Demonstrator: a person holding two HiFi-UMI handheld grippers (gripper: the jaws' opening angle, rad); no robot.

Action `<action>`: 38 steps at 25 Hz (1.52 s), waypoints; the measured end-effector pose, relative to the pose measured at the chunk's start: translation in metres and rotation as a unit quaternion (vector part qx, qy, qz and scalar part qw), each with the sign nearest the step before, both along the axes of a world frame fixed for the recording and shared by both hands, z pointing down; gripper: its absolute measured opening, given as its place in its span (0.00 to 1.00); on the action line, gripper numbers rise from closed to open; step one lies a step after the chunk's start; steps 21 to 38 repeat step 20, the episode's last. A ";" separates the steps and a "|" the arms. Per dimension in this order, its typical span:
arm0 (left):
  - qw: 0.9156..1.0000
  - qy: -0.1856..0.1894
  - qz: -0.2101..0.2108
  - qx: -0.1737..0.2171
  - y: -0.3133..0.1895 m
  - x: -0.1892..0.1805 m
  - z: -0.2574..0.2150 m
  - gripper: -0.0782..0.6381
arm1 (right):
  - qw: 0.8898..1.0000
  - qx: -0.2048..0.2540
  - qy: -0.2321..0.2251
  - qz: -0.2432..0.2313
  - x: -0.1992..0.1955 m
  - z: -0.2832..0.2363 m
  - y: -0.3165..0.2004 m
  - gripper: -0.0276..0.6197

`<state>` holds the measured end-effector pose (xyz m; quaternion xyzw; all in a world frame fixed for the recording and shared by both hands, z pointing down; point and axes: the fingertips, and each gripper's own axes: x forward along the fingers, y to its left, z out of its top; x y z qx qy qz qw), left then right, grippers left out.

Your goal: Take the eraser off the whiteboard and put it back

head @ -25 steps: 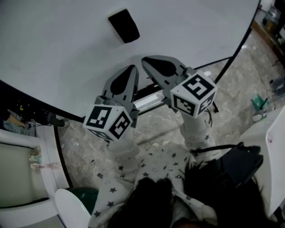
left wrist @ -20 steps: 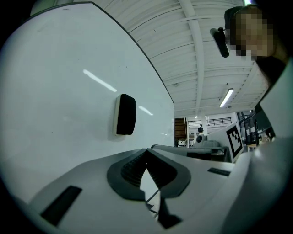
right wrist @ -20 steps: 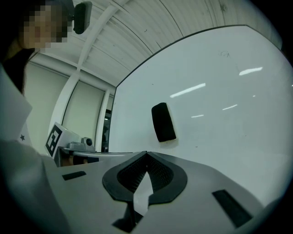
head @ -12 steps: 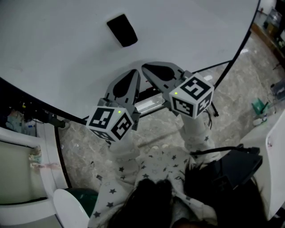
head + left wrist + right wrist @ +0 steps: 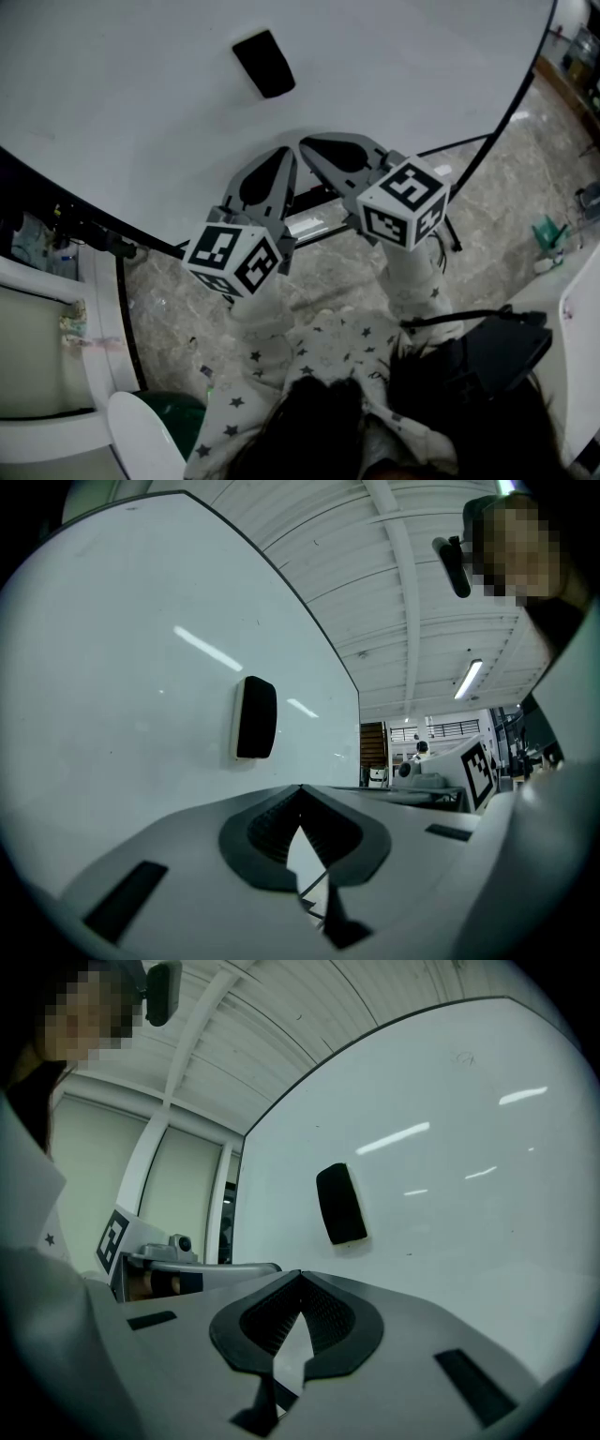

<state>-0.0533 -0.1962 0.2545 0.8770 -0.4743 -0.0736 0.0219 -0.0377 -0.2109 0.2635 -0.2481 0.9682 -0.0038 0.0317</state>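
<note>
Clinging to the whiteboard [image 5: 141, 112], the eraser [image 5: 263, 64] sits beyond the closed, empty left claw [image 5: 279, 152] and right claw [image 5: 307, 143].

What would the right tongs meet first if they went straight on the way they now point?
Probably the bare white whiteboard, just below the black rectangular eraser stuck on it; the shut right tongs aim under it, though depth is unclear.

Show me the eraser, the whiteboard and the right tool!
eraser [image 5: 263, 63]: head view, middle of its black back.
whiteboard [image 5: 131, 103]: head view, bare white surface left of the eraser.
right tool [image 5: 300, 1274]: right gripper view, where its closed tips meet.
</note>
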 end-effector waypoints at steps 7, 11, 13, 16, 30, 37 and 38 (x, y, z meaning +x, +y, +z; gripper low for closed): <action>1.000 0.000 -0.001 0.001 0.001 -0.001 -0.001 0.11 | 1.000 -0.004 -0.001 -0.005 -0.002 0.001 0.000 0.05; 1.000 0.000 -0.001 0.000 0.001 -0.001 0.000 0.11 | 1.000 -0.008 0.000 -0.004 -0.002 0.003 -0.001 0.05; 1.000 0.000 -0.002 -0.001 0.001 -0.001 0.001 0.11 | 1.000 -0.009 0.002 -0.004 -0.002 0.005 -0.002 0.05; 1.000 0.000 -0.002 -0.002 0.001 0.000 0.002 0.11 | 1.000 -0.011 0.002 -0.006 -0.002 0.007 -0.001 0.05; 1.000 0.000 -0.002 -0.004 0.002 0.000 0.003 0.11 | 1.000 -0.012 0.003 -0.009 -0.004 0.007 0.000 0.05; 1.000 0.000 -0.002 -0.004 0.002 0.000 0.003 0.11 | 1.000 -0.012 0.003 -0.009 -0.004 0.007 0.000 0.05; 1.000 0.000 -0.002 -0.004 0.002 0.000 0.003 0.11 | 1.000 -0.012 0.003 -0.009 -0.004 0.007 0.000 0.05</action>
